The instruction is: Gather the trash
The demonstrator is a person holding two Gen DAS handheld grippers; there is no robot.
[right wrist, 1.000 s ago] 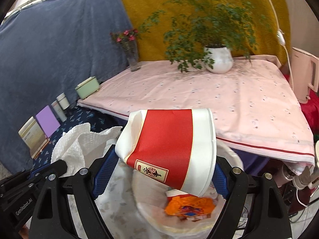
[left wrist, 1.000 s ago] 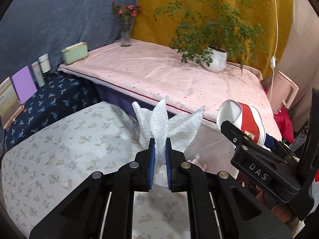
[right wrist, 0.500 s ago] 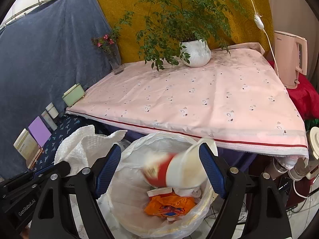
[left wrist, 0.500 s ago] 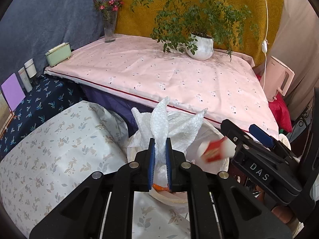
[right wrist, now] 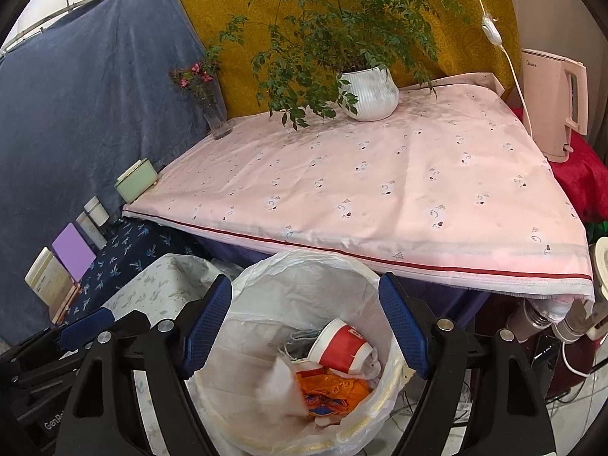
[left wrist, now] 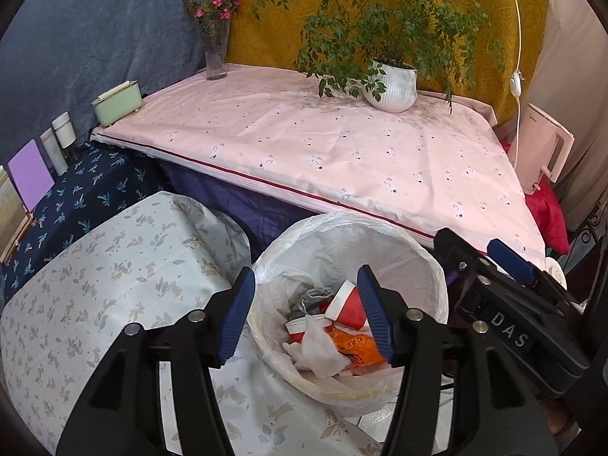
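A white trash bin lined with a plastic bag stands below both grippers; it also shows in the right wrist view. Inside lie a red-and-white paper cup, a crumpled white paper towel and an orange wrapper. My left gripper is open and empty above the bin. My right gripper is open and empty above the bin; its arm shows at the right of the left wrist view.
A pink-clothed table lies behind the bin with a potted plant, a flower vase and a green box. A floral-clothed surface lies to the left. A pink kettle stands at the right.
My right gripper opened and the cup fell into the bin. My left gripper then opened and the paper towel dropped in. Both grippers moved over the bin.
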